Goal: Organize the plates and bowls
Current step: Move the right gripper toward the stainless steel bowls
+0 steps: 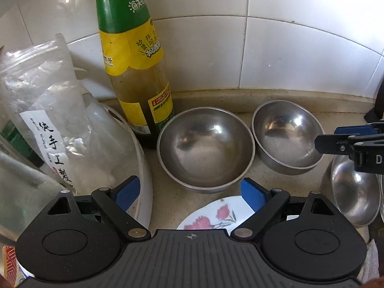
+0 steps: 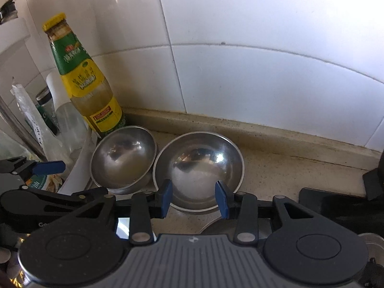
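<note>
Two steel bowls stand side by side by the tiled wall. The left bowl (image 1: 206, 149) (image 2: 123, 159) is just ahead of my open left gripper (image 1: 190, 195). The right bowl (image 1: 286, 136) (image 2: 198, 170) lies just ahead of my open right gripper (image 2: 194, 198), whose fingers hover at its near rim; that gripper reaches in from the right in the left wrist view (image 1: 336, 141). A white plate with pink flowers (image 1: 211, 214) lies under my left gripper. A third steel bowl (image 1: 352, 192) sits at the far right.
A green-and-yellow sauce bottle (image 1: 134, 55) (image 2: 88, 84) stands behind the left bowl. A white basin (image 1: 144, 180) with plastic bags (image 1: 45, 110) is on the left. The beige countertop (image 2: 288, 172) meets the white tiled wall. A black object (image 2: 336, 201) lies at the right.
</note>
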{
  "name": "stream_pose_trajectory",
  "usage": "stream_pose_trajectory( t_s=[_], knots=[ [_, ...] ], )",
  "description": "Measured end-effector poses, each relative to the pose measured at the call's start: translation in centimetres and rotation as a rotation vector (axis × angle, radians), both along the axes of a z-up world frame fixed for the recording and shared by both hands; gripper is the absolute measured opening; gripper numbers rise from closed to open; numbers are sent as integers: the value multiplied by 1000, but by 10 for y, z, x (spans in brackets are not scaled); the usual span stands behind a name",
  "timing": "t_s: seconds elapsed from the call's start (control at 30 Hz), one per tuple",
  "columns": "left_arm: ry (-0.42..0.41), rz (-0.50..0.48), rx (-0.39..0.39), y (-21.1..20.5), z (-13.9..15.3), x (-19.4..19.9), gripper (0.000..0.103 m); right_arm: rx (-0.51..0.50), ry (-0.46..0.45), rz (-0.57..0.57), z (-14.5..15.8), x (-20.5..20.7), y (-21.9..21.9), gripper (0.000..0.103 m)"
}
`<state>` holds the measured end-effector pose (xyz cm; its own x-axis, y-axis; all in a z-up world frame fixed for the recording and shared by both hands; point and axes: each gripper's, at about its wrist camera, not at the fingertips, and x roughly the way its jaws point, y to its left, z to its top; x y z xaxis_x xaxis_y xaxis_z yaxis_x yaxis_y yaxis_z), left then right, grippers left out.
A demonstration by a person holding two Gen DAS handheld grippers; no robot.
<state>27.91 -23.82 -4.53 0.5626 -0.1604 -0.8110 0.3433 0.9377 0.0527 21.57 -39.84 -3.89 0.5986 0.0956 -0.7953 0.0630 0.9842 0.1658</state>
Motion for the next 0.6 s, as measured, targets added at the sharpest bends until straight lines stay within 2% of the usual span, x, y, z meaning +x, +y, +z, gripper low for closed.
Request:
stream_pose_trajectory(
  t_s=[0.23,0.37,0.6],
  knots=[
    [-5,-7,-2,-8,-4,8,94,7,40,-8,-13,20,-11,59],
    [13,32,-20,-5,-10,16,94,56,8,43,-8,38,-5,59],
    [38,82,-16,-3,-15,21,94,67,54,135,-23,88,14,60]
  ],
)
